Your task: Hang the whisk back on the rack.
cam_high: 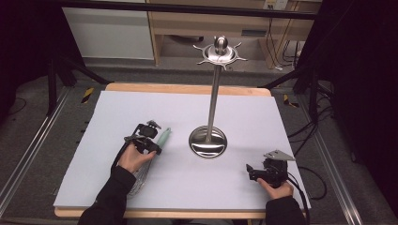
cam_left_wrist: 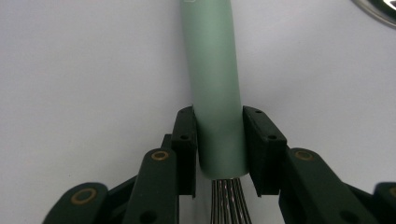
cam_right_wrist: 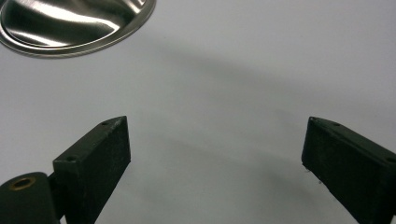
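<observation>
A whisk lies on the white table top (cam_high: 141, 108), left of centre, its pale green handle (cam_high: 164, 136) pointing away from me and its wire loops (cam_high: 139, 180) near my left forearm. My left gripper (cam_high: 156, 143) is shut on it. In the left gripper view the gripper (cam_left_wrist: 218, 128) has both black pads pressed on the near end of the green handle (cam_left_wrist: 212, 70), just above the wires (cam_left_wrist: 229, 200). My right gripper (cam_high: 248, 169) rests low at the front right, pointing left. Its jaws stand wide apart (cam_right_wrist: 217, 140) with only bare table between them.
A steel utensil stand rises from a round base (cam_high: 208, 142) at the table's centre, with a thin pole (cam_high: 213, 93) and a hooked crown (cam_high: 219, 52). Its base rim (cam_right_wrist: 70, 23) lies ahead of the right gripper and shows as base edge (cam_left_wrist: 380, 9).
</observation>
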Available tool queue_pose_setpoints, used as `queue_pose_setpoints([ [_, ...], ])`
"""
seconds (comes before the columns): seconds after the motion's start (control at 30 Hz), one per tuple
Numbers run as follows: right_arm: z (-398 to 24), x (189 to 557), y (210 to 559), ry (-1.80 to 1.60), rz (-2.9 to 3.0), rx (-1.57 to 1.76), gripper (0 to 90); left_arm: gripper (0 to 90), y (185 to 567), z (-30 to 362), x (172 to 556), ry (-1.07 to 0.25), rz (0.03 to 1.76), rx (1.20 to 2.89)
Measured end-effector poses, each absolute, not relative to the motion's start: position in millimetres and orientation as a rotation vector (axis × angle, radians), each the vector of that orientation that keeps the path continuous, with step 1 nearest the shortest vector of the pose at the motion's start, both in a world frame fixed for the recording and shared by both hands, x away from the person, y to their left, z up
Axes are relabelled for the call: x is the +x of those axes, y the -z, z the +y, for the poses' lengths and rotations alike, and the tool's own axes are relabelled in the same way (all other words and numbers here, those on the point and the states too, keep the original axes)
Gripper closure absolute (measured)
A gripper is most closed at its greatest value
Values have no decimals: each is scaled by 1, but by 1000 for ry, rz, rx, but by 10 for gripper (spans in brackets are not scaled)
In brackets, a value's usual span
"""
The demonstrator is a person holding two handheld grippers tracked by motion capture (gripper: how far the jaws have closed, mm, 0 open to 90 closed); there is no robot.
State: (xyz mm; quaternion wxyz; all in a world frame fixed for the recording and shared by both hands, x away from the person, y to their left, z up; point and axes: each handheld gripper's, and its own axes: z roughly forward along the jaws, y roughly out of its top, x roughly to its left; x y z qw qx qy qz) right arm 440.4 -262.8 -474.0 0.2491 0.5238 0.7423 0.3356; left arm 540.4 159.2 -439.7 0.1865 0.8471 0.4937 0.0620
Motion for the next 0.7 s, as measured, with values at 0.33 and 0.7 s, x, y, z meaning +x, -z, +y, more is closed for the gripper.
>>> queue_pose_setpoints([
  [0.33, -264, 440, 474, -919, 2024, 1424, 84, 685, 423, 166, 524, -196, 1325, 2327],
  [0.7, -264, 440, 473, -918, 2024, 1424, 84, 688, 406, 182, 503, -248, 1273, 2208],
])
